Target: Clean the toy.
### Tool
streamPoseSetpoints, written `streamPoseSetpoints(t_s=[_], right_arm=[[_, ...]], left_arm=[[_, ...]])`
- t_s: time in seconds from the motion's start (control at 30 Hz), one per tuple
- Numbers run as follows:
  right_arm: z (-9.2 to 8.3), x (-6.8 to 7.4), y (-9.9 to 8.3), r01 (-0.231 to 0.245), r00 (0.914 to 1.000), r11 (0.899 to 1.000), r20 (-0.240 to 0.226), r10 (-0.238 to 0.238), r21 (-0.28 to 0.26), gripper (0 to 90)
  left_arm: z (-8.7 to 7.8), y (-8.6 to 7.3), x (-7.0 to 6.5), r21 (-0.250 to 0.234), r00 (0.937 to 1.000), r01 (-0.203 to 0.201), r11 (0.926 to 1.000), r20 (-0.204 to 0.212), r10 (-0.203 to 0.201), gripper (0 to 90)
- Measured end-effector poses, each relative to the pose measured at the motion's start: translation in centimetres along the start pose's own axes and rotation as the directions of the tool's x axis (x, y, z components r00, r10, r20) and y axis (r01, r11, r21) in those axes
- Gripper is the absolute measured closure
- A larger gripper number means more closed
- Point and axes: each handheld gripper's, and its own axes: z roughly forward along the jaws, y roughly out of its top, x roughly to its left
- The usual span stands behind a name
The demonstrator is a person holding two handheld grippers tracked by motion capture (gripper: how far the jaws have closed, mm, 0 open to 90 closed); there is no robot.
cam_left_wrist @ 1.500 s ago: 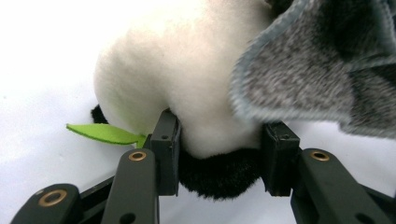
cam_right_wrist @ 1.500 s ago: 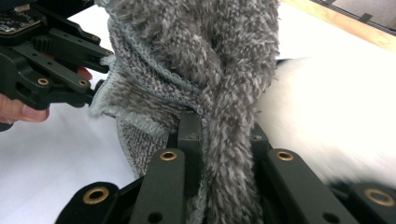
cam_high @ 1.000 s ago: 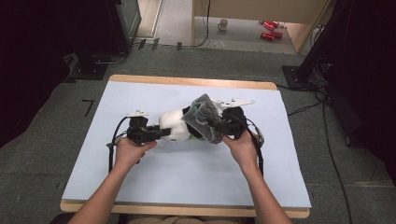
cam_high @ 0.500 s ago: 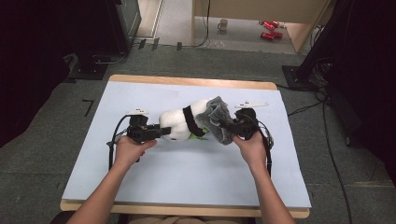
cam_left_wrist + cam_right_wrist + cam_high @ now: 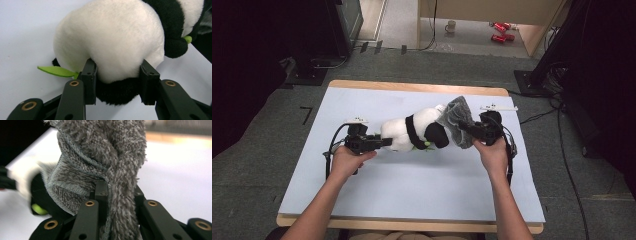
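the jaws of the right gripper (image 5: 468,131) pinch the grey sock (image 5: 457,121) at the right end of the panda toy (image 5: 414,132), whose long axis runs left-right, while the left gripper (image 5: 382,142) clamps its left end.

I find nothing I can read here: no text, label, brand, number or sign shows in any view.

Pale blue table (image 5: 412,190) — plush panda (image 5: 412,132) on it
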Motion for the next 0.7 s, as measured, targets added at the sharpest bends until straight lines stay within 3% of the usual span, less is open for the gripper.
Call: streamPoseSetpoints(t_s=[0.17,0.37,0.5,0.6,0.7], right_arm=[[-0.5,1.7,1.1,0.025,0.9976,0.996,-0.062,-0.03,-0.087,75.8],[0.9,3.3,1.6,0.077,0.9922,0.994,-0.092,-0.083,-0.073,75.4],[2.4,3.7,1.3,0.109,0.9903,0.993,-0.083,-0.112,-0.039,74.7],[3.7,3.6,0.7,0.159,0.9869,0.987,-0.03,-0.159,-0.01,74.9],[4.3,2.9,0.2,0.135,0.9907,0.991,-0.019,-0.135,-0.005,75.0]], left_arm=[[-0.1,-0.4,-0.4,-0.002,0.9998,-0.017,0.9999,-0.011,0.017,57.6],[-0.2,-0.9,-0.4,-0.003,0.9996,-0.021,0.9998,-0.017,0.021,57.7],[-0.3,-1.1,-0.3,0.002,0.9993,-0.031,0.9995,-0.022,0.031,57.9],[-0.3,-1.1,-0.3,0.002,0.9996,-0.016,0.9999,-0.022,0.016,58.0],[-0.2,-1.1,-0.5,0.0,0.9995,-0.015,0.9999,-0.026,0.015,58.0]])
